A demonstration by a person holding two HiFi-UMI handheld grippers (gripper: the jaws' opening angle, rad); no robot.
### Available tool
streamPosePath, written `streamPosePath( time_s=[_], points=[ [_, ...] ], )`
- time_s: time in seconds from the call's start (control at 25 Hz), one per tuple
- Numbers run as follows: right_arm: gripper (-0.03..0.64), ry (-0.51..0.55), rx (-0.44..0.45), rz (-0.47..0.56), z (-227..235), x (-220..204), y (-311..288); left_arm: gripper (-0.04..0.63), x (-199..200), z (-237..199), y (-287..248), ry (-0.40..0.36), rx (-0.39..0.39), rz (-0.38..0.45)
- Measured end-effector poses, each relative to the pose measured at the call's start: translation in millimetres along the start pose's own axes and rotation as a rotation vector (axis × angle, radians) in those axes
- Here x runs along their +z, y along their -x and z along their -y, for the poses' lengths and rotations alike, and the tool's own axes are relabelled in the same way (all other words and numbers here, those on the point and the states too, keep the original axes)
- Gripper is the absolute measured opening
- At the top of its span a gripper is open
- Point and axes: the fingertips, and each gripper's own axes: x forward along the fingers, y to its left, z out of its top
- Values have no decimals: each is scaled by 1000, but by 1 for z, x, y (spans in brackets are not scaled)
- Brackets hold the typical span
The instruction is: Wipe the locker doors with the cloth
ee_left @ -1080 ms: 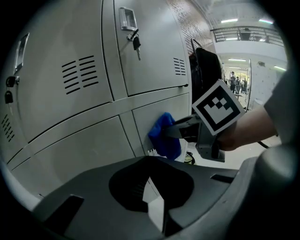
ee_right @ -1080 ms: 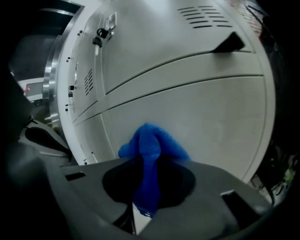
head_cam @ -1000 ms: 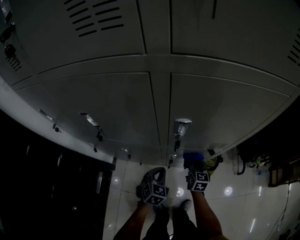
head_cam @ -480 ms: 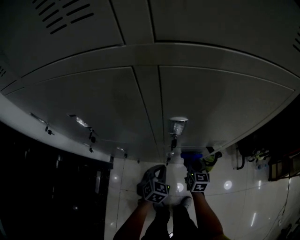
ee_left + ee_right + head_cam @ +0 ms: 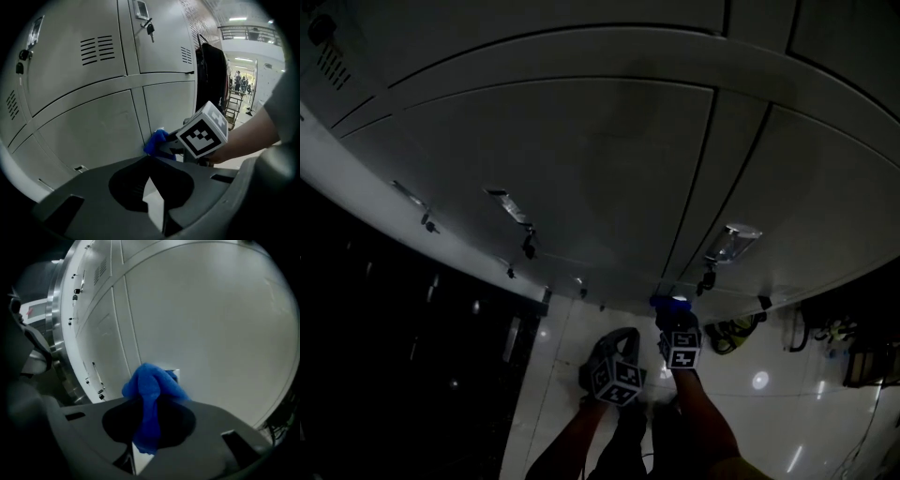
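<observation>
The grey locker doors (image 5: 93, 126) fill the left gripper view and stand as a pale wall (image 5: 211, 333) in the right gripper view. My right gripper (image 5: 672, 317) is shut on a blue cloth (image 5: 150, 394). It holds the cloth (image 5: 157, 142) low against the lockers, at the upright seam between two bottom doors. The cloth (image 5: 669, 302) shows as a small blue patch at the foot of the lockers (image 5: 581, 169). My left gripper (image 5: 614, 339) hangs just left of the right one, off the doors, shut with nothing in it.
Keys (image 5: 150, 30) hang from a lock on an upper door. A black jacket (image 5: 213, 70) hangs at the lockers' right end. A dark unit (image 5: 403, 347) stands left on the glossy tiled floor (image 5: 769, 394), and a yellow-green thing (image 5: 733, 333) lies to the right.
The right gripper has carried the cloth down and to the left, from the right bottom door's face to the seam near the floor. The left gripper has stayed beside it.
</observation>
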Motion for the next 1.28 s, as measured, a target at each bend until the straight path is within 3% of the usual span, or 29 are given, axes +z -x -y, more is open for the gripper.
streamPosePath(
  time_s=[0.12,0.24,0.36,0.56,0.72,1.0,1.12,1.28],
  points=[
    [67,-87,-92,47,54,6,35,5,11,10,-8,-14,-25,14],
    [67,-99,-217,69,127,4,78,5,25,28,-22,-33,-62,23],
    [67,-135,-284,74,192,-3,109,5,46,56,-42,-65,-93,33],
    [69,-158,-355,100,241,-4,137,5,73,108,-69,-106,-176,64],
    [69,-171,-289,77,224,-13,127,5,68,112,-71,-99,-183,60],
    [69,-125,-76,-74,100,-65,34,5,23,81,-58,1,-126,14],
    [69,-141,-58,-121,68,-77,-8,5,1,66,-48,38,-92,2],
    [69,-150,-55,-114,66,-91,-33,5,-19,50,-43,67,-60,-13]
  ],
)
